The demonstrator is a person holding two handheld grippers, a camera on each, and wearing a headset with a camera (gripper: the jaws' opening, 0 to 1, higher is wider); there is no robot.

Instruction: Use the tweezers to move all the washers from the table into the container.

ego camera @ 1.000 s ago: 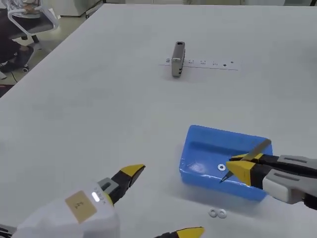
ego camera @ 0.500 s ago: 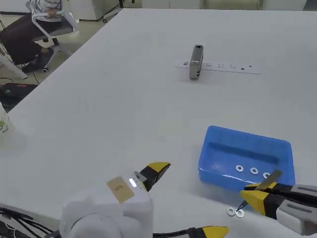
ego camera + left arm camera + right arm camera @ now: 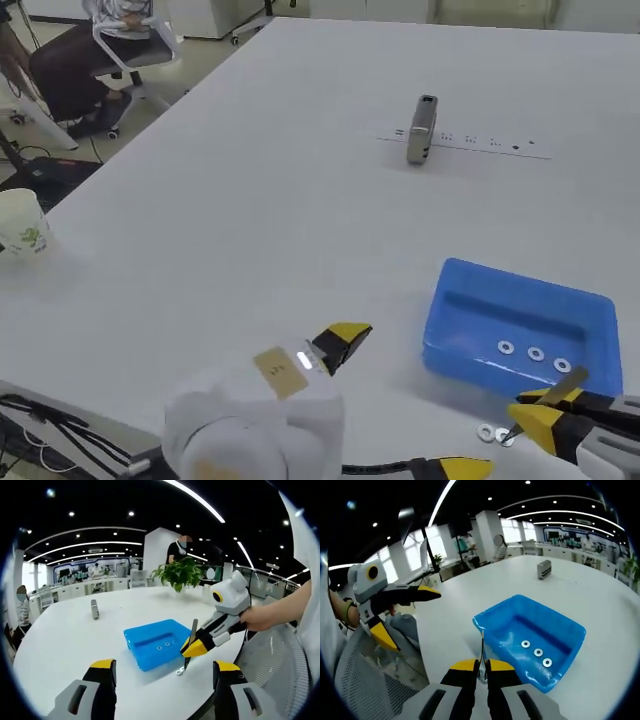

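Our right claw [image 3: 545, 420] is shut tight on the slim grey metal tweezers [image 3: 566, 384]. In the right gripper view its two yellow jaws stand pressed together, with the thin blade rising between them. The tweezers slant down and leftward from that claw in the head view. Their tip is at the two small silver ring washers [image 3: 486, 434], which lie side by side on the white desk [image 3: 300, 200]. We cannot tell whether the tip actually touches the nearer washer or sits just above it.

These two washers sit just outside the near wall of the shallow blue plastic container [image 3: 455, 300], which holds three more silver washers [image 3: 535, 354] in a row on its floor.

The relation that matters is that the container lies directly beyond the pair, away from us. We judge that once a washer is pinched, the carry is a short lift over that near wall.

Our left claw [image 3: 400, 400] has its jaws wide apart and holds nothing. It is well off to the left of the washers, so the right claw is clearly the nearer one.
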